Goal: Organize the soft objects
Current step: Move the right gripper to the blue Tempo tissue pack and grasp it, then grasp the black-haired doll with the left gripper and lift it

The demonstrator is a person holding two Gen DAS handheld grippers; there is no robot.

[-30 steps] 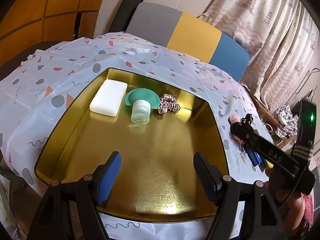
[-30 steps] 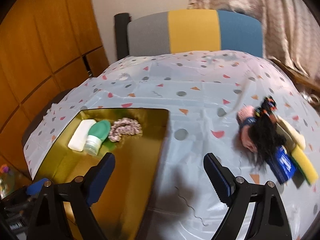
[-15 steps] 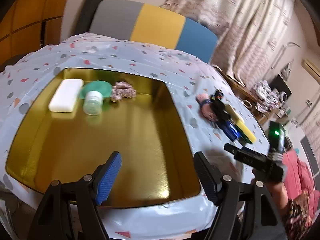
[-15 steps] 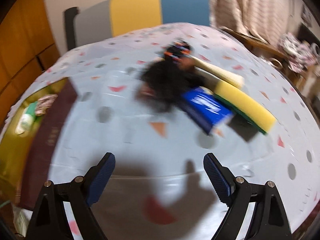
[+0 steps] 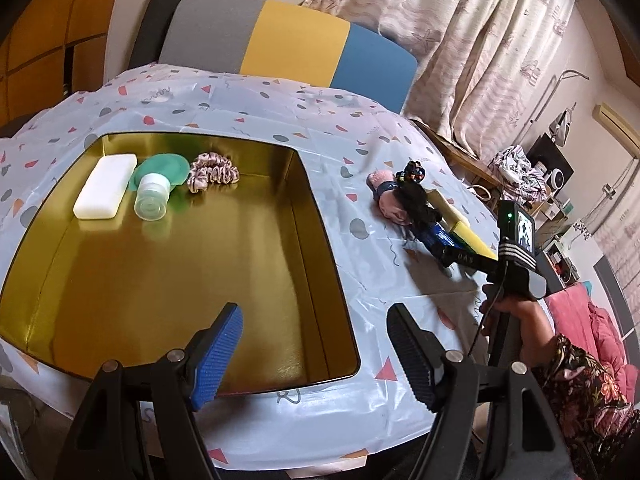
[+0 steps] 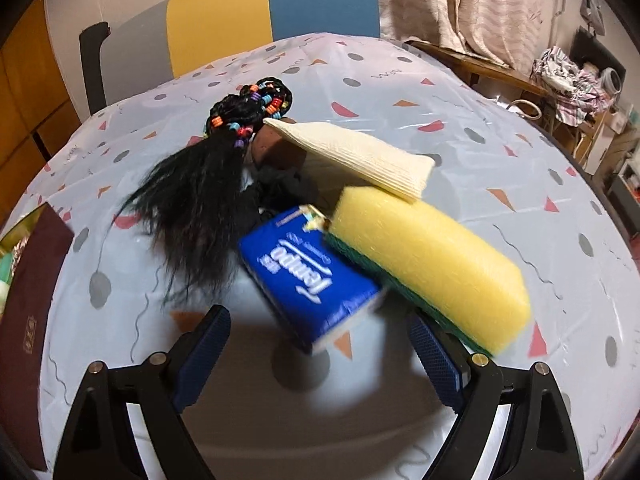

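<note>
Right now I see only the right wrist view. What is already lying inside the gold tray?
Observer: Three things lie at the far end of the gold tray: a white block, a green bottle and a pink scrunchie.
Operator: Is the near part of it free?
Observer: Yes, only the bare gold bottom shows there.
Operator: Do the left fingers hold something?
Observer: No, they stand open with nothing between them, above the tray's near edge.

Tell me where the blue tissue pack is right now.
In the right wrist view the blue tissue pack lies on the tablecloth just ahead of the open right gripper, between the black hairpiece and the yellow sponge.
</note>
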